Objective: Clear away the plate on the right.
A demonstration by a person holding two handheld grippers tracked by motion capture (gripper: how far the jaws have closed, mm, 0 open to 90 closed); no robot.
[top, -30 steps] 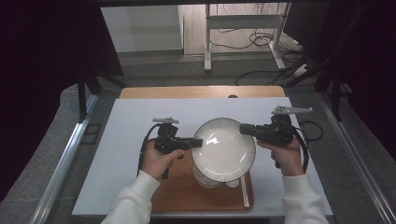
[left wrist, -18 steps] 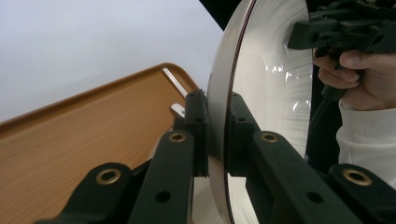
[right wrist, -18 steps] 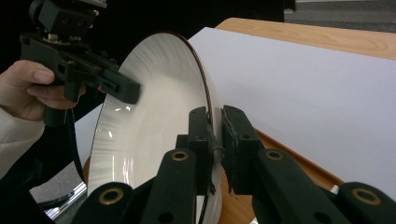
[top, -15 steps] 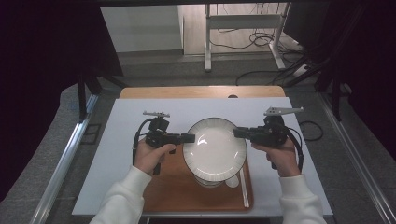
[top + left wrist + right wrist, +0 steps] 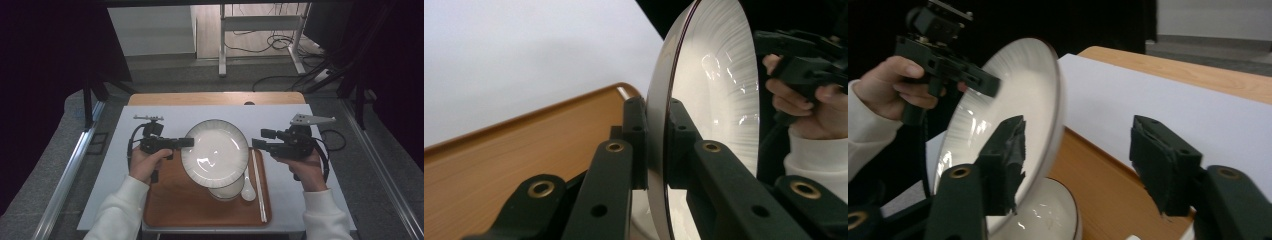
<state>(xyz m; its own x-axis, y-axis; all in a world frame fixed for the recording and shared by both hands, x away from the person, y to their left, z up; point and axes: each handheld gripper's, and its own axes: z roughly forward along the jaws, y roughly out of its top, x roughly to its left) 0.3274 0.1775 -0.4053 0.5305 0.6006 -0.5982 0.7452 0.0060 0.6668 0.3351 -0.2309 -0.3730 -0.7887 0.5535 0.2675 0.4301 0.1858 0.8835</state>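
A white plate with a dark rim line hangs tilted over the wooden tray. My left gripper is shut on its left rim; in the left gripper view both pads clamp the plate edge. My right gripper stands just off the plate's right edge. Its jaws have just been opening. In the right gripper view my right gripper is open, with the plate rim close by one jaw and no pad pressing on it.
A small white bowl sits on the tray under the plate, with a white spoon and chopsticks to its right. A white mat covers the table. Cables lie on the floor beyond.
The right gripper's jaws have opened off the plate's right rim. The left gripper has carried the plate leftward. The right hand has hardly moved.
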